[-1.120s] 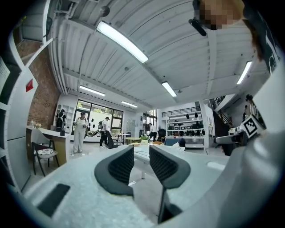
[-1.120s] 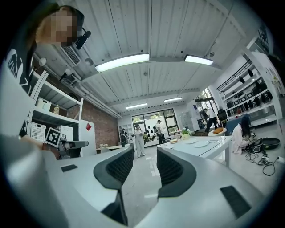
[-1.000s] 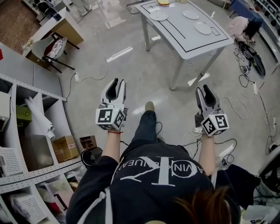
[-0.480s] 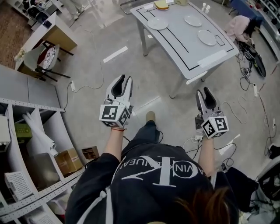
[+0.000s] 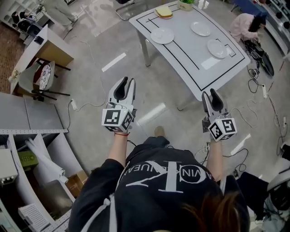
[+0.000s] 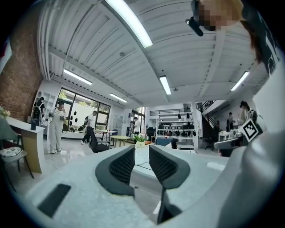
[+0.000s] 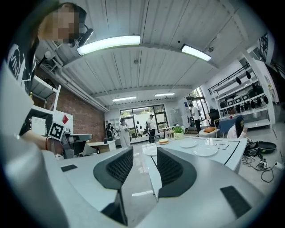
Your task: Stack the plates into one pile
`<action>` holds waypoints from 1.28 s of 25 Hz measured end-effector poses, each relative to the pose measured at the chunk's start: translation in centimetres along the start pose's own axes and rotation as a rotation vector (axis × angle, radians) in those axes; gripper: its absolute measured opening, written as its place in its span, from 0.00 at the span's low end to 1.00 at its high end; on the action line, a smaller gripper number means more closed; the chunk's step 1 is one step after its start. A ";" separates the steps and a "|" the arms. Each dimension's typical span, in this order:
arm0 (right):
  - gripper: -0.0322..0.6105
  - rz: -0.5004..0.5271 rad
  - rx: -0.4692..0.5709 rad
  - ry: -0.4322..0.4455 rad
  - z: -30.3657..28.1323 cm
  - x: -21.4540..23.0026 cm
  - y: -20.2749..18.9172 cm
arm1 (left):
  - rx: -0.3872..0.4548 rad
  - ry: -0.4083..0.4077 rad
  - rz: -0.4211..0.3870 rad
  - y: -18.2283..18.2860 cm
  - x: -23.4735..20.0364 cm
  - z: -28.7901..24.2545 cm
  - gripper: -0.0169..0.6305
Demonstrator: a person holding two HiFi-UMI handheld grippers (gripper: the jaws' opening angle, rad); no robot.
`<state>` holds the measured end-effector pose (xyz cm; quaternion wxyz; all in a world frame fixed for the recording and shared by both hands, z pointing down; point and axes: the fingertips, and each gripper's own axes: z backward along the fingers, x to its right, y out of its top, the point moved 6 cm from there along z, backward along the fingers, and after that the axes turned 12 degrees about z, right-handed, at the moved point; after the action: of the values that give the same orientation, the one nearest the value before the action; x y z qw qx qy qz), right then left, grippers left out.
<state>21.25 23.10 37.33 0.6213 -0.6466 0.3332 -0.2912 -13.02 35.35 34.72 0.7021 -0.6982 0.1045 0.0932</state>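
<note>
Three white plates lie apart on the grey table (image 5: 181, 63): one at its left (image 5: 162, 35), one at the far side (image 5: 200, 28), one at the right (image 5: 217, 48). My left gripper (image 5: 127, 83) is held level over the floor, short of the table's near edge, open, with nothing between its pads (image 6: 121, 165). My right gripper (image 5: 209, 93) is just below the table's near right corner, also open and empty. In the right gripper view the plates (image 7: 205, 151) show ahead on the table top (image 7: 231, 156). The left gripper (image 6: 141, 160) looks along the table's left side.
A yellow block (image 5: 163, 12) and a small green plant (image 5: 186, 4) sit at the table's far end. Shelving (image 5: 31, 149) stands at the left, a desk and chair (image 5: 41, 77) beyond it. Cables (image 5: 267, 108) trail over the floor at the right, where a person (image 5: 249, 26) crouches.
The person has walked forward, so the table has come closer and lower in the head view. Both grippers moved forward with the body; their jaws look unchanged.
</note>
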 end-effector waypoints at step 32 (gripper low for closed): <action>0.29 -0.027 -0.107 -0.148 -14.9 14.7 -2.5 | -0.139 -0.216 0.006 -1.6 -2.6 -26.1 0.15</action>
<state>18.58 2.39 40.09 0.6049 -0.7029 0.2928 -0.2328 -15.55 9.26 36.88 0.6590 -0.7307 0.0236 0.1767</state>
